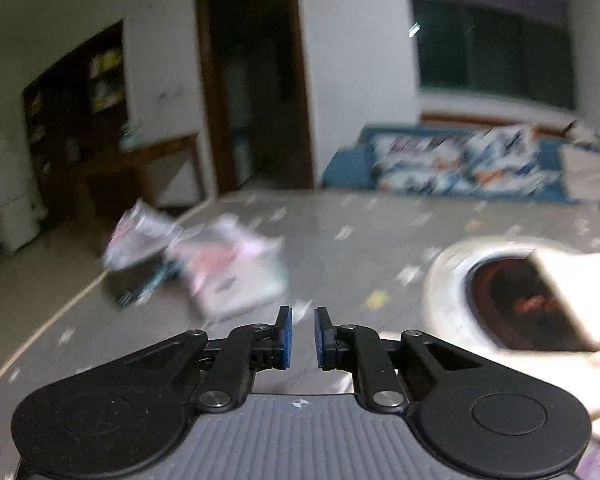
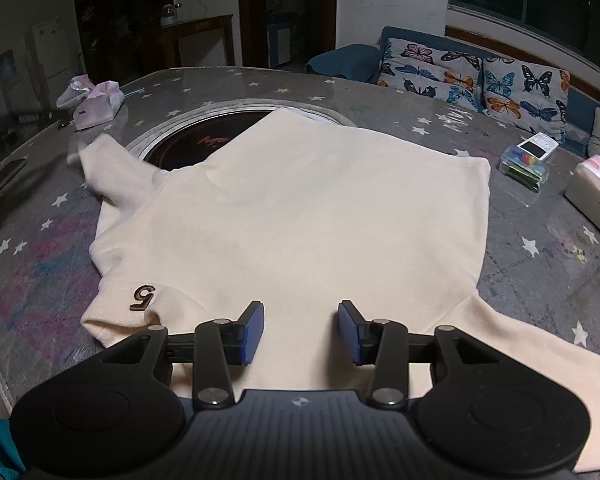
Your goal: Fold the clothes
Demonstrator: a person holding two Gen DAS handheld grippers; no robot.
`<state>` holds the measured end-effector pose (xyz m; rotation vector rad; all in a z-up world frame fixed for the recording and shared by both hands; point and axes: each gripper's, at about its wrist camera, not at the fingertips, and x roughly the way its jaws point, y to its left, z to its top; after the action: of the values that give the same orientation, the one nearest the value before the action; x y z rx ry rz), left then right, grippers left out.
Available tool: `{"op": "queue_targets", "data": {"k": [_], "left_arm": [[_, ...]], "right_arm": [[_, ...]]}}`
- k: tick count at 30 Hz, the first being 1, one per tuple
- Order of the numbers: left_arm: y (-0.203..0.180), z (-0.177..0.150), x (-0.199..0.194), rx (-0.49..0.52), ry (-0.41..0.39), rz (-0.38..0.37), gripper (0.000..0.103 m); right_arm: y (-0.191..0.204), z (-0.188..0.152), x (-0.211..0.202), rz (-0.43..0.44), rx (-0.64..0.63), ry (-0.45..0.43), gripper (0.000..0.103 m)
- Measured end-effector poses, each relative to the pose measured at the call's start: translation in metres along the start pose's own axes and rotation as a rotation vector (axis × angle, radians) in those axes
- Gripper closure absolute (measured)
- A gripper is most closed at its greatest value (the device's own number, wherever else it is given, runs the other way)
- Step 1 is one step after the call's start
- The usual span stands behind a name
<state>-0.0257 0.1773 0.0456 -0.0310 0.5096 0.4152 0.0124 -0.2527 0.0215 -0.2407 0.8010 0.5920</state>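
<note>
Looking along my right gripper (image 2: 301, 330), I see its jaws spread wide and empty above the near edge of the cream sweatshirt (image 2: 300, 208), which lies flat on the star-patterned table (image 2: 420, 92) with a brown "5" patch (image 2: 143, 297) at its left and its far part overlapping the round inset cooktop (image 2: 204, 142). My left gripper (image 1: 302, 338) has its blue pads (image 1: 286, 336) slightly apart, gripping nothing, and its view is motion-blurred, with a cream edge of the sweatshirt at the right by the cooktop's ring and a pink package (image 1: 228, 268) ahead on the table. Farther right on the table sit a clear plastic box (image 2: 528, 162) and a white tissue box (image 2: 598, 196), well apart from the garment.
</note>
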Motion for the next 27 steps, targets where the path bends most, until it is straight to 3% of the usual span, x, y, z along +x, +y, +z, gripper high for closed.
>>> {"op": "queue_targets", "data": {"k": [2, 5, 8, 11, 14, 19, 22, 24, 27], "left_arm": [[0.009, -0.002, 0.001, -0.073, 0.054, -0.011, 0.082], [0.009, -0.001, -0.007, -0.120, 0.069, -0.052, 0.058], [-0.002, -0.001, -0.007, -0.109, 0.091, -0.101, 0.052], [-0.017, -0.007, 0.004, -0.067, 0.129, -0.101, 0.051], [-0.024, -0.014, 0.017, -0.057, 0.164, -0.109, 0.053], [-0.035, -0.021, 0.021, -0.018, 0.156, -0.100, 0.092], [-0.036, -0.019, 0.019, -0.021, 0.139, -0.096, 0.096], [-0.038, -0.016, 0.014, 0.001, 0.102, -0.073, 0.096], [-0.038, -0.011, 0.007, 0.017, 0.050, -0.047, 0.096]], "right_arm": [[0.000, 0.001, -0.001, 0.001, -0.005, 0.002, 0.061], [0.005, 0.004, -0.005, 0.013, -0.018, -0.009, 0.061], [0.014, 0.007, -0.011, 0.048, -0.043, -0.025, 0.061], [0.029, 0.009, -0.014, 0.095, -0.092, -0.034, 0.061], [0.047, 0.010, -0.012, 0.134, -0.156, -0.036, 0.061], [0.077, 0.010, -0.008, 0.199, -0.263, -0.039, 0.053], [0.084, 0.009, 0.004, 0.215, -0.276, -0.014, 0.055], [0.086, 0.007, 0.006, 0.227, -0.282, -0.005, 0.071], [0.086, 0.007, 0.000, 0.248, -0.291, 0.004, 0.083]]}}
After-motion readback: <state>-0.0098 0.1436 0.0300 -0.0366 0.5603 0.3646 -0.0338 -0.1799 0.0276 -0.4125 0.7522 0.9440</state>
